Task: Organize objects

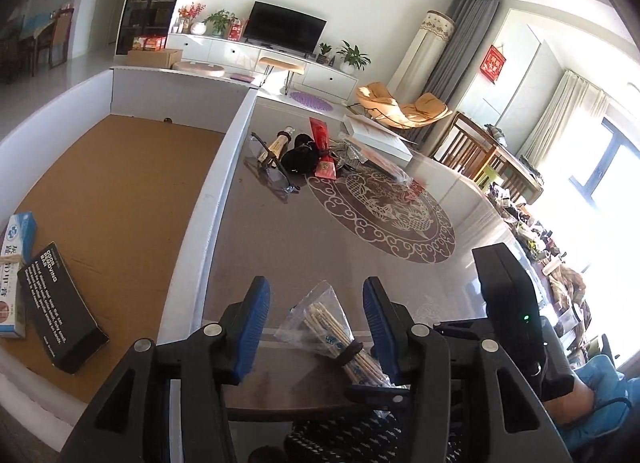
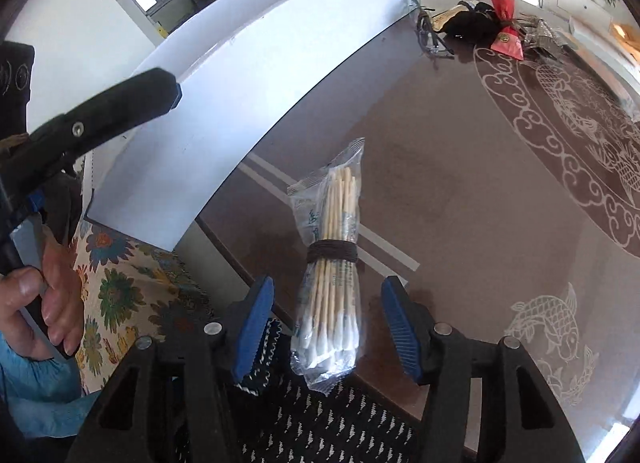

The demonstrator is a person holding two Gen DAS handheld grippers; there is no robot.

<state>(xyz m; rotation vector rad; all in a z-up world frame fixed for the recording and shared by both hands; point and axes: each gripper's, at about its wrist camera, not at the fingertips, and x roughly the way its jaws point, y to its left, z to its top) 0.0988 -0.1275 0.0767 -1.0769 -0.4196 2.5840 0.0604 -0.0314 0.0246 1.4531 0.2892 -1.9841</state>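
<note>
- A clear packet of cotton swabs (image 2: 330, 263), bound around its middle by a dark band (image 2: 332, 251), lies on the brown glass-topped table (image 2: 460, 191) near its front edge; the cotton tips point toward the camera and overhang the edge slightly.
- The right gripper (image 2: 328, 327) hangs over the packet with its blue pads (image 2: 256, 327) apart, one on each side of the tip end. Neither pad presses on the plastic, so the packet rests free on the table.
- In the left wrist view the left gripper (image 1: 316, 327) also stands apart, with the same packet (image 1: 332, 331) seen between its blue pads (image 1: 252, 327); no pad touches it there either.
- The right gripper's black body (image 1: 508, 303) shows at the right of that view.
- A white-walled box (image 1: 224, 191) with a cardboard floor stands on the table to the left of the packet. Inside it, in the near corner, lie a black carton (image 1: 60, 315) and a blue-and-white carton (image 1: 16, 263), touching one another.
- At the far part of the table a loose cluster sits together: safety glasses (image 1: 272, 171), a black pouch (image 1: 302, 155), a red packet (image 1: 322, 147) and a white flat box (image 1: 376, 135).
- A hand (image 2: 44, 295) grips the left tool's handle at the left edge of the right wrist view, above a flowered cloth (image 2: 120, 287).
</note>
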